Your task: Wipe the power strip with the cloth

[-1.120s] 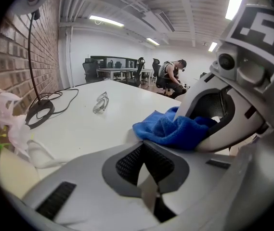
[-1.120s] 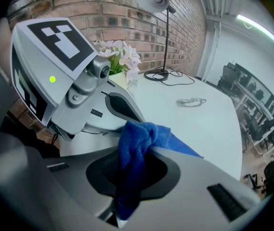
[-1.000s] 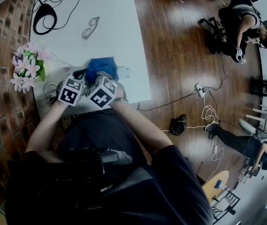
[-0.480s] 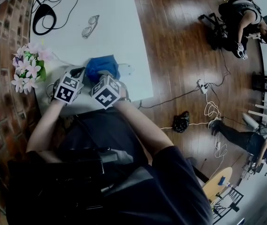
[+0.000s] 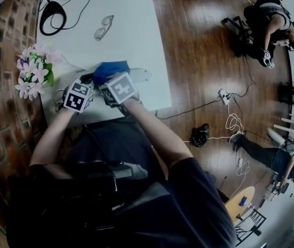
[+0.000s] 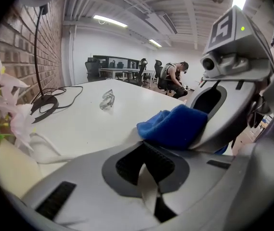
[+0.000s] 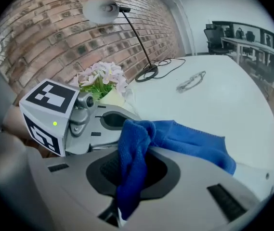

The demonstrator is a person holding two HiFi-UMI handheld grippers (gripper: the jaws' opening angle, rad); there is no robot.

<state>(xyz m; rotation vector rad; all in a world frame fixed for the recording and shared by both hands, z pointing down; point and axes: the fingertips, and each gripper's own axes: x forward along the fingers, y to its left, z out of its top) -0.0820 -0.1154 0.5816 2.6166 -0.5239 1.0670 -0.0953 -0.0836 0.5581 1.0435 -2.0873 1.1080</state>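
Presently the right gripper's [image 7: 132, 177] jaws clamp the cloth [image 7: 189, 141], which bunches just ahead of them. The left gripper's [image 6: 149, 174] jaws pinch narrowly on a thin white piece [image 6: 149, 194], probably cord. The power strip [image 5: 142, 76] lies beneath and beyond the cloth. Risk: an unsteadied strip may slide, or the bunched cloth may skim it.

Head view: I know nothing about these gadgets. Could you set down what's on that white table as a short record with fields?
Table: white, beside a brick wall
Right gripper: closed on the blue cloth
Left gripper: closed; a thin pale strip shows between the jaws, cannot tell what it is
Power strip: white, one end showing at the cloth's right in the head view
Also on table: glasses, desk lamp, pink flowers
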